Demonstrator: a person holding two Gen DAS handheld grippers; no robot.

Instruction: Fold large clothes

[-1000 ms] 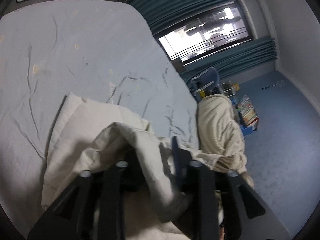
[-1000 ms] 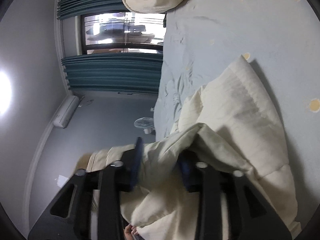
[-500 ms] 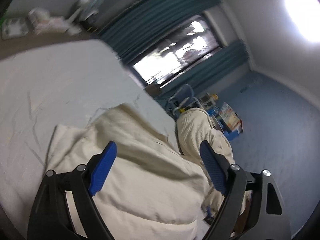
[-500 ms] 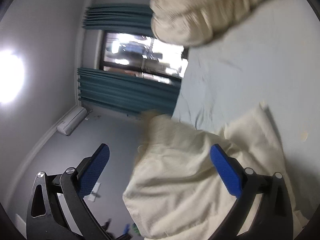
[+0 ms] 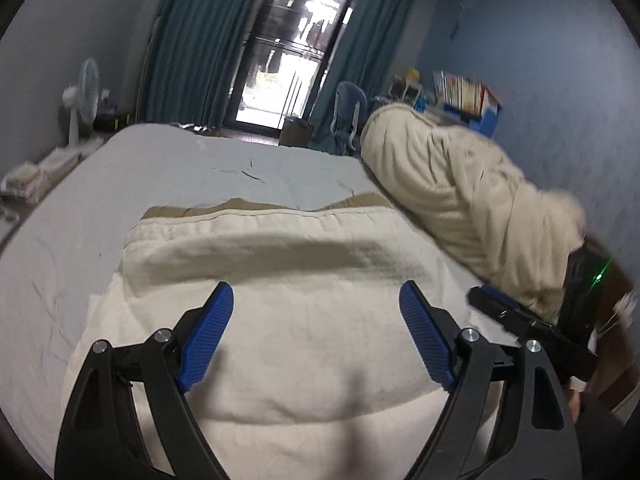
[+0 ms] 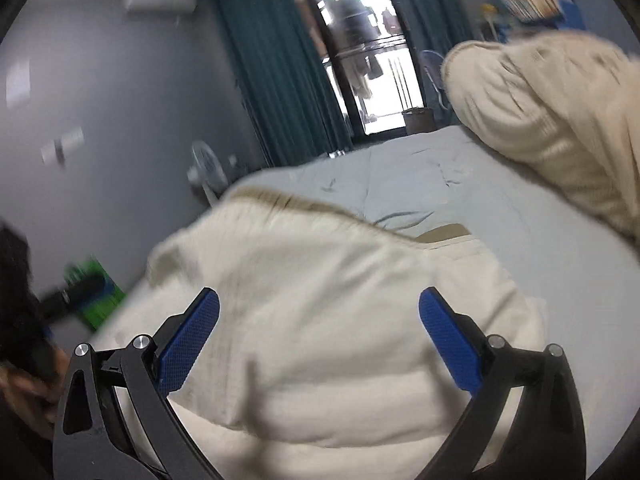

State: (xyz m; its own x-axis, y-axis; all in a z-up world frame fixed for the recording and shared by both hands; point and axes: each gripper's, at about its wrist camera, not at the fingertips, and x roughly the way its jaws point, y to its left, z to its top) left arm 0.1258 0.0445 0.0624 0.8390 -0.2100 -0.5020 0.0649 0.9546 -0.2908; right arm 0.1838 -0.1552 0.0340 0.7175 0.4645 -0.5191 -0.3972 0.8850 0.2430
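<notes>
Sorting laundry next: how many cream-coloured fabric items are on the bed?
2: a folded cream garment lying near the grippers, and a bunched ribbed cream bundle at the bed's right edge.

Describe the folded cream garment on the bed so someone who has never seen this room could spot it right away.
Start at the big bed with the pale blue sheet before the teal-curtained window. At its near end lies the folded cream quilted garment. Unlike the cream ribbed bundle heaped at the bed's right edge, it lies flat, with a tan lining along its far edge.

Released: left gripper [image 5: 316, 332] and right gripper [image 6: 320, 340] jaws just opened, lifted clear; cream garment [image 5: 280, 320] dropped folded onto bed.
</notes>
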